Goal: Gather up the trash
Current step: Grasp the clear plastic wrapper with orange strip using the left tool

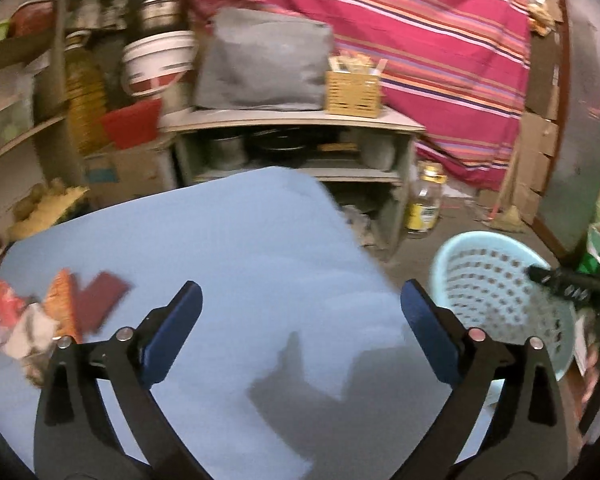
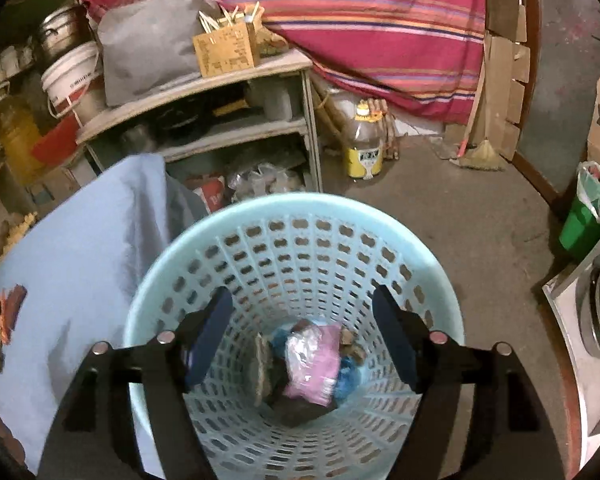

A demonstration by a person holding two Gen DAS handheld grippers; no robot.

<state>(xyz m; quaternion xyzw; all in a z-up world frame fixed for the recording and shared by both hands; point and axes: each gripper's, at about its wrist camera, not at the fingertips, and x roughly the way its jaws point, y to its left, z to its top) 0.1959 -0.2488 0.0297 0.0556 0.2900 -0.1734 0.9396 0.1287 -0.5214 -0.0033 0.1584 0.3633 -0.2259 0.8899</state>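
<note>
A light blue perforated basket (image 2: pixel 300 240) stands on the floor beside a table with a light blue cloth (image 1: pixel 228 248). Inside the basket lie a pink wrapper (image 2: pixel 314 364), blue scraps and brown pieces. My right gripper (image 2: pixel 302 340) is open and empty, held over the basket's mouth. My left gripper (image 1: pixel 300 328) is open and empty above the cloth. A pile of wrappers (image 1: pixel 48 316), red, orange and white, lies on the cloth to its left; it also shows at the left edge of the right wrist view (image 2: pixel 6 316). The basket shows in the left wrist view (image 1: pixel 496 292) too.
A low shelf unit (image 1: pixel 292 120) with pots stands behind the table, with a grey bag (image 1: pixel 260 60) and a wooden box (image 1: pixel 354 90) on top. A plastic jar (image 2: pixel 364 144), a broom (image 2: pixel 480 152) and a green bin (image 2: pixel 584 224) stand on the floor.
</note>
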